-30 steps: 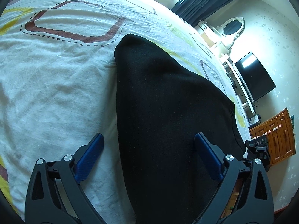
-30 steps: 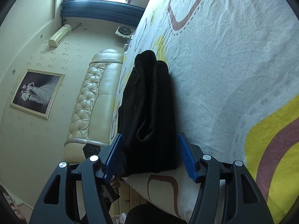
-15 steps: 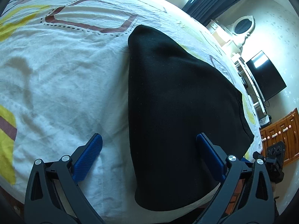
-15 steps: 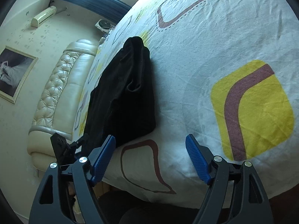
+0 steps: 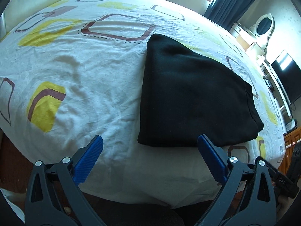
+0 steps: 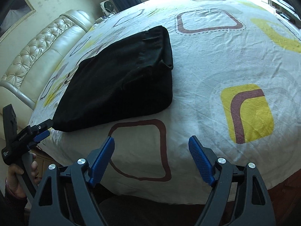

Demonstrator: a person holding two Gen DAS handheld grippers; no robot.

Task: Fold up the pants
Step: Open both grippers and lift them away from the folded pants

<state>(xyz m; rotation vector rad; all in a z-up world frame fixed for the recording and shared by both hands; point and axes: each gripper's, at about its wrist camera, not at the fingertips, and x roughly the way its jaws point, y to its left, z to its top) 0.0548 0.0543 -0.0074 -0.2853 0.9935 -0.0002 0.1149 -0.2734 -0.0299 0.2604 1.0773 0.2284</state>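
Observation:
The black pants [image 5: 188, 98] lie folded into a compact, thick stack on the patterned bed sheet [image 5: 84, 75], close to the bed's near edge. My left gripper [image 5: 149, 139] hovers just short of the stack's near edge, open and holding nothing. In the right wrist view the pants [image 6: 122, 81] sit up and to the left. My right gripper [image 6: 151, 139] hangs over bare sheet [image 6: 216, 56]; its jaws are opening with nothing between them. A hand [image 6: 17, 171] holds the left gripper [image 6: 40, 131] at the stack's left corner.
A tufted cream headboard [image 6: 37, 47] runs along the far side of the bed. A dark TV [image 5: 286, 75], a white dresser with an oval mirror [image 5: 263, 26] and a wooden cabinet [image 5: 291, 141] stand to the right. Dark floor lies below the mattress edge.
Both grippers have drawn back and upward from the pants. The right gripper's jaws, earlier around the folded stack, have widened and come off it. The pants stay put.

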